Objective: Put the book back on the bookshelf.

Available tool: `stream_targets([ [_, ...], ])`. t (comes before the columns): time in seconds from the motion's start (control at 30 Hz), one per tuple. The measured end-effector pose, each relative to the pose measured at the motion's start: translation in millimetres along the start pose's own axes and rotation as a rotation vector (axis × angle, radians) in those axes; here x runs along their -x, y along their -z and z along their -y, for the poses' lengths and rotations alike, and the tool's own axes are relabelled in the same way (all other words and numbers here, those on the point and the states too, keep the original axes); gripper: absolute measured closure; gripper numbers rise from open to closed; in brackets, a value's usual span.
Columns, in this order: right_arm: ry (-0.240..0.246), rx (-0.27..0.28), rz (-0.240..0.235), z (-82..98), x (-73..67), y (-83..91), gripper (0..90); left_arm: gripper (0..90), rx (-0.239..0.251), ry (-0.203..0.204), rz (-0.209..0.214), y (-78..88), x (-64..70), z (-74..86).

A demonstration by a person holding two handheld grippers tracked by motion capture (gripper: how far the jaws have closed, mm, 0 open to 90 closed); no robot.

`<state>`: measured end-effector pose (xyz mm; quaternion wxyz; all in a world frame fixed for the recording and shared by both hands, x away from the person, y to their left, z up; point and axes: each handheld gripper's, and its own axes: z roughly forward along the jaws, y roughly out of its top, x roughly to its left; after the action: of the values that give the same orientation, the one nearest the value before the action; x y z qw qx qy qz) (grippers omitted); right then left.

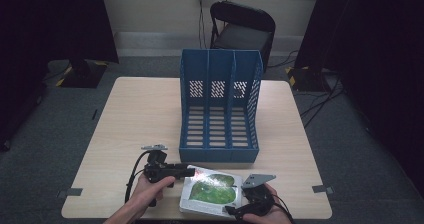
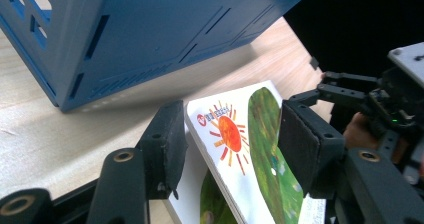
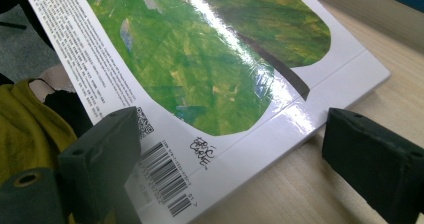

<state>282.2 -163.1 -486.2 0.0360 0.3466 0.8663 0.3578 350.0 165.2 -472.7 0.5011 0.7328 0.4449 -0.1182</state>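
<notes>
The picture book [image 1: 212, 193] lies at the lower middle of the high view, close to the near table [image 1: 140, 114] edge and just in front of the blue file rack [image 1: 220, 109], whose three slots stand empty. Judging from that layout, the step in hand is lifting the book so it can go upright into one of the slots. The left gripper [image 2: 230, 144], at the lower left of the high view, has its jaws around the book's left edge: in the left gripper view the cover with the orange sun [image 2: 230, 134] sits tilted between the pads [image 2: 167, 144], raised off the wood on that side, and the pads look close to the board without my being able to tell that they press on it. The right gripper [image 3: 225, 159] stands with its jaws wide apart at the corner bearing the barcode [image 3: 167, 179], one pad over the cover and the other out over bare table, gripping nothing. To do this well, the right jaws should slide on until the book's edge sits deep between the pads, then close squarely across the thickness, not on the glossy corner where it may slip. Both hands should then raise the book together, tipping it upright before moving toward the rack, keeping it clear of the rack's low front lip.
</notes>
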Motion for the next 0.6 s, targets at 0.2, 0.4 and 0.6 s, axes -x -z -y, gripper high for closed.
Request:
stream_targets([
  [0.2, -0.023, 0.018, -0.003, 0.1, 0.5, -1.1, 8.0, 45.9, 0.001, 0.011, 0.027, 5.8, 0.8, 2.4],
  [0.4, -0.036, 0.024, 0.003, -0.6, 0.4, -1.8, 7.9, 46.1, 0.023, 0.063, 0.061, 6.1, -3.7, 3.4],
  [0.6, -0.037, 0.022, 0.009, -0.5, -0.3, -1.8, 7.7, 45.1, 0.038, 0.083, 0.081, 5.3, -5.9, 3.4],
])
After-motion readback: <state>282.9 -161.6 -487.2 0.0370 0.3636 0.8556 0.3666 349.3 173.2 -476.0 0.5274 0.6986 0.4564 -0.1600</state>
